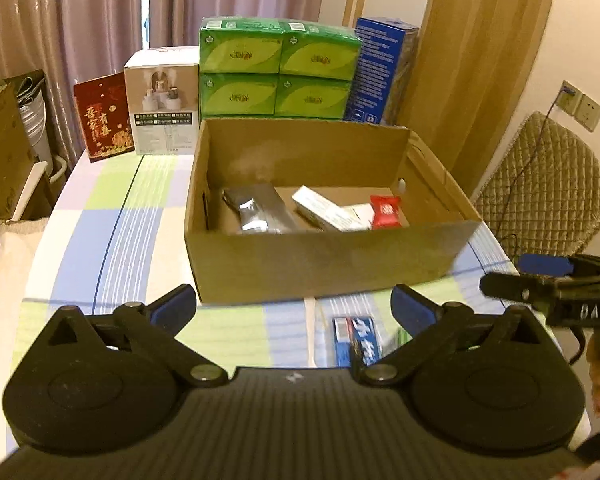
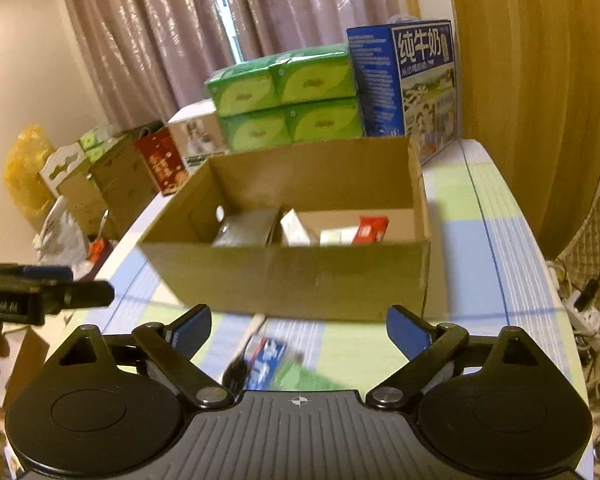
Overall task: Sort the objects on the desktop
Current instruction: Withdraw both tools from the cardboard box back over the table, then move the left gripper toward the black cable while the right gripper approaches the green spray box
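Both your left claw (image 1: 294, 306) and right claw (image 2: 299, 330) are spread wide and empty — free to collect the blue packet (image 1: 358, 340) lying at the surface's near edge, just before the cardboard box (image 1: 320, 268).

Cardboard box (image 1: 324, 264) holds silver pouch (image 1: 256, 210), red packet (image 1: 385, 210).

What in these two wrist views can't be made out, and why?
- Blue and white carton on the checked tablecloth: partly hidden by the left gripper in the left wrist view; blurred in the right.
- Brown cardboard box: its near wall hides the lower parts of the silver pouch and red packet.
- Print on the white boxes: too small.
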